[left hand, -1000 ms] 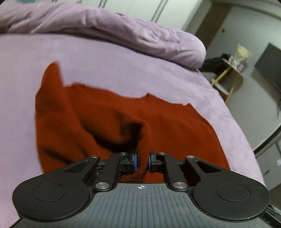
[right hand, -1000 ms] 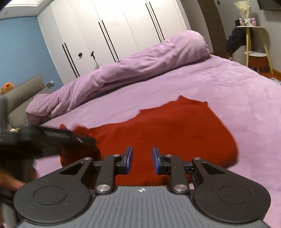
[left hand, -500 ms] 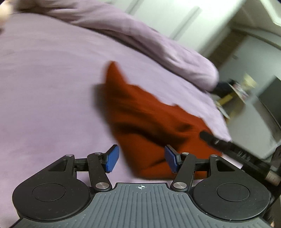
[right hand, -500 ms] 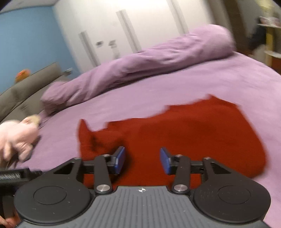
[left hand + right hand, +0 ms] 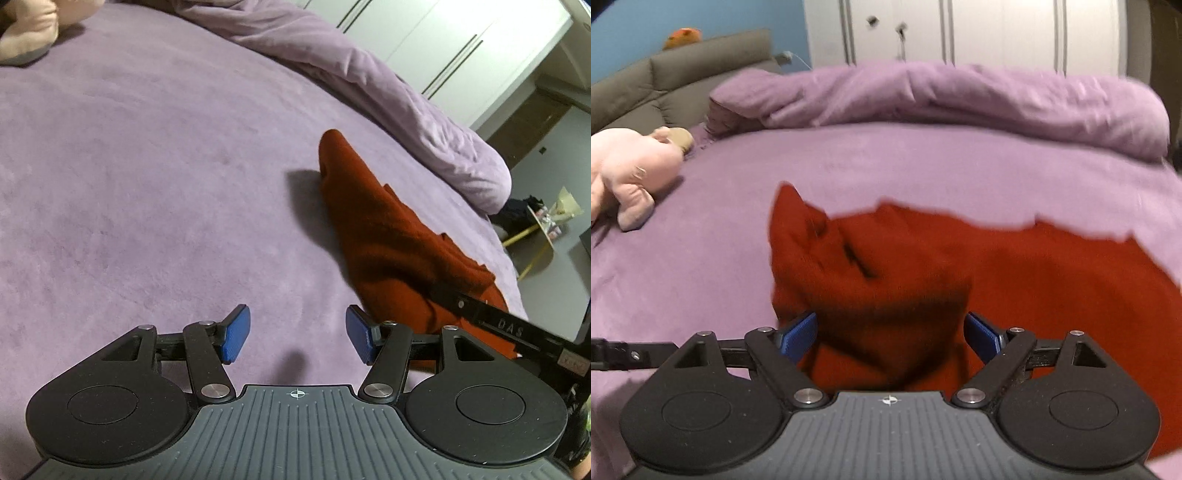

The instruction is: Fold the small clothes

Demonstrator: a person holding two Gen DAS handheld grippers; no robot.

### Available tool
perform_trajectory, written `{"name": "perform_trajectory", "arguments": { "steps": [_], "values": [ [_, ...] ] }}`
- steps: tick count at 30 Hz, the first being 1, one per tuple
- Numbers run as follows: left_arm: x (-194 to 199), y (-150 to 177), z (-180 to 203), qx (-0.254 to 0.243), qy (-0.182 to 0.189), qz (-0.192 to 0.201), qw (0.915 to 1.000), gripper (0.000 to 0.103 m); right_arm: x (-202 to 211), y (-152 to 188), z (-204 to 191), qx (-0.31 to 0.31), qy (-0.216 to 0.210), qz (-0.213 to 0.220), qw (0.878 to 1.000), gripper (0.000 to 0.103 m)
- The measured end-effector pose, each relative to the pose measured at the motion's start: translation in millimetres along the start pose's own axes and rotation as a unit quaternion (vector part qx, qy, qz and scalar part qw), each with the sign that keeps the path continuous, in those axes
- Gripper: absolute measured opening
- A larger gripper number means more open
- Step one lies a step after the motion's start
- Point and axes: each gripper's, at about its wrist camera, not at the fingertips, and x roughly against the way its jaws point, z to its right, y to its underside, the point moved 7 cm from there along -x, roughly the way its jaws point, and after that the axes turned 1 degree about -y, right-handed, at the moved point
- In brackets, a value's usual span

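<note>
A dark red knit sweater (image 5: 388, 236) lies on the purple bed, with one sleeve folded over its body. My left gripper (image 5: 295, 338) is open and empty over bare bedspread, just left of the sweater's near edge. My right gripper (image 5: 890, 338) is open, its jaws wide on either side of a raised fold of the sweater (image 5: 923, 273), not closed on it. The right gripper's black body shows at the right of the left wrist view (image 5: 517, 332), over the sweater.
A rolled lilac duvet (image 5: 960, 99) lies along the far side of the bed. A pink plush toy (image 5: 628, 170) lies at the left, near a grey headboard (image 5: 665, 85). White wardrobes (image 5: 960, 33) stand behind. A small yellow side table (image 5: 543, 229) stands beyond the bed's edge.
My left gripper let go of the sweater's sleeve, opened and drew back to the left. My right gripper opened wider and moved in over the sweater's folded part.
</note>
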Motion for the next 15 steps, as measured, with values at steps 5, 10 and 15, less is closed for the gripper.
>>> {"name": "perform_trajectory", "arguments": {
  "steps": [5,10,15],
  "values": [
    [-5,-1,2,0.015,-0.002,-0.004,0.9999,0.063,-10,-8,-22,0.014,-0.001,0.027,1.000,0.087],
    [-7,-7,18,0.002,-0.003,0.004,1.0000,0.063,-27,-15,-38,0.043,-0.006,0.045,0.998,0.012],
    [-17,-8,58,-0.041,0.026,0.008,0.9988,0.063,30,-21,38,-0.191,-0.016,0.166,0.967,0.011]
  ]
}}
